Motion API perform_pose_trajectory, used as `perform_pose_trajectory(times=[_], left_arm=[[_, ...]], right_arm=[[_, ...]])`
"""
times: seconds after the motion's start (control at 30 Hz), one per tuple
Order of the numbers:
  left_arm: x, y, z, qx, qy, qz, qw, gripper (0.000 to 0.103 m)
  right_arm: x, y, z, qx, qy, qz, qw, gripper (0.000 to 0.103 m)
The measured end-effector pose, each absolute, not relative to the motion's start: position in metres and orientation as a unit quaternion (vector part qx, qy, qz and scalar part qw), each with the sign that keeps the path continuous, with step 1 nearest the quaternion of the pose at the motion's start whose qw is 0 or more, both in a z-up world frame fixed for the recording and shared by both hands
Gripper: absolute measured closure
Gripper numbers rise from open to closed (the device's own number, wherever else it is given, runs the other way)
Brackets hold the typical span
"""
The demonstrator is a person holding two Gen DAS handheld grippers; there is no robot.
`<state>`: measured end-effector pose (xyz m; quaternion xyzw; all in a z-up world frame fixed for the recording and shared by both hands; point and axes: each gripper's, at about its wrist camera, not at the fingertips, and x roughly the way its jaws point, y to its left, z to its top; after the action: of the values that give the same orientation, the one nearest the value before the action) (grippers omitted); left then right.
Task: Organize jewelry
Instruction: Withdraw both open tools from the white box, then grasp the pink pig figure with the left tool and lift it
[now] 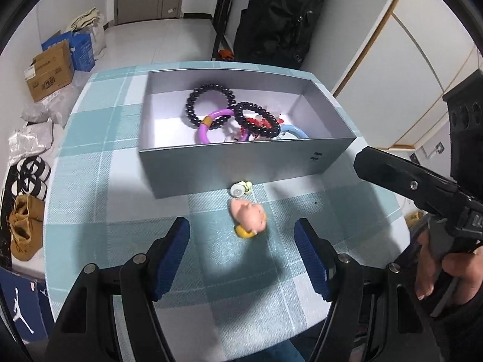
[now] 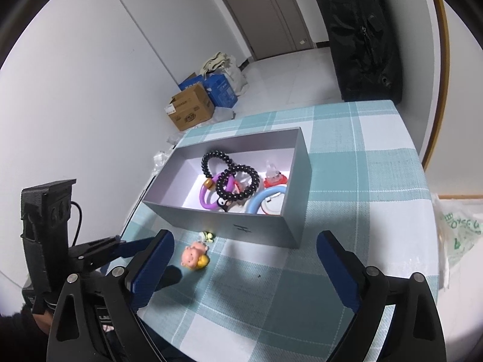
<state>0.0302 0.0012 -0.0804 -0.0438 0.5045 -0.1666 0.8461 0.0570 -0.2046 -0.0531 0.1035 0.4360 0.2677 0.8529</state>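
A grey open box (image 1: 241,163) stands on the checked tablecloth. It holds two dark bead bracelets (image 1: 208,102), a purple ring (image 1: 208,123), a blue ring (image 1: 294,129) and red pieces. In front of its near wall lie a small white and green charm (image 1: 240,189) and a pink pig figure (image 1: 249,218) with a yellow part. My left gripper (image 1: 242,226) is open above the cloth, with the pig lying between its blue fingers, untouched. My right gripper (image 2: 245,238) stands wide open and empty to the right of the pig (image 2: 194,258), near the box's front wall (image 2: 241,229).
The table's left edge drops to a floor with cardboard boxes (image 1: 49,71), shoes (image 1: 30,178) and bags. A black bag (image 1: 280,15) stands beyond the far edge. A plastic bag (image 2: 459,235) hangs at the right edge. Bare cloth lies right of the pig.
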Motion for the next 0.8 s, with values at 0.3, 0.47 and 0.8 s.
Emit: perform_pose_trajectory(times=[0.3, 0.47, 0.8], left_arm=[[0.041, -0.006, -0.093, -0.034, 0.518, -0.156, 0.841, 0.050], [0.041, -0.010, -0.092, -0.011, 0.515, -0.144, 0.845, 0.074], [0.039, -0.009, -0.093, -0.025, 0.523, -0.150, 0.839, 0.078]], right_arm=[[0.059, -0.210, -0.056, 0.110, 0.442, 0.264, 0.850, 0.007], [0.059, -0.211, -0.058, 0.108, 0.446, 0.264, 0.848, 0.007], [0.058, -0.210, -0.061, 0.104, 0.449, 0.261, 0.848, 0.007]])
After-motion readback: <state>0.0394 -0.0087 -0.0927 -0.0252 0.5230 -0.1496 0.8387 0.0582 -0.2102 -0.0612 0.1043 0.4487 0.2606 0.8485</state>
